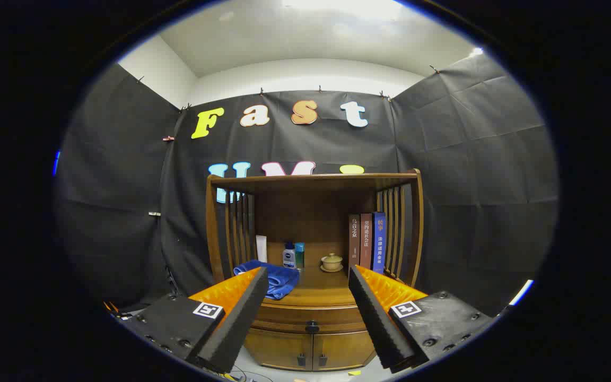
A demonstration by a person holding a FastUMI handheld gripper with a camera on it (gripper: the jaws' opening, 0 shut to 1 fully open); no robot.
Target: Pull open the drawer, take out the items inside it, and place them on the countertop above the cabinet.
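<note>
A wooden cabinet (313, 183) stands ahead against the black cloth wall. Its drawer (289, 317) is closed, with a dark round knob (312, 327) at its middle, seen between and below my fingertips. The countertop (319, 286) above the drawer holds a blue towel (276, 278), two small bottles (289, 255), a white tube (261, 248), a lidded tea bowl (331, 261) and three upright books (367, 241). My gripper (308, 273) is open, well short of the cabinet, with nothing between its fingers. What lies inside the drawer is hidden.
Two small cupboard doors (311, 350) with dark handles sit under the drawer. Slatted wooden sides (239, 228) and a top shelf frame the countertop. Cables (236, 374) lie on the pale floor in front of the cabinet.
</note>
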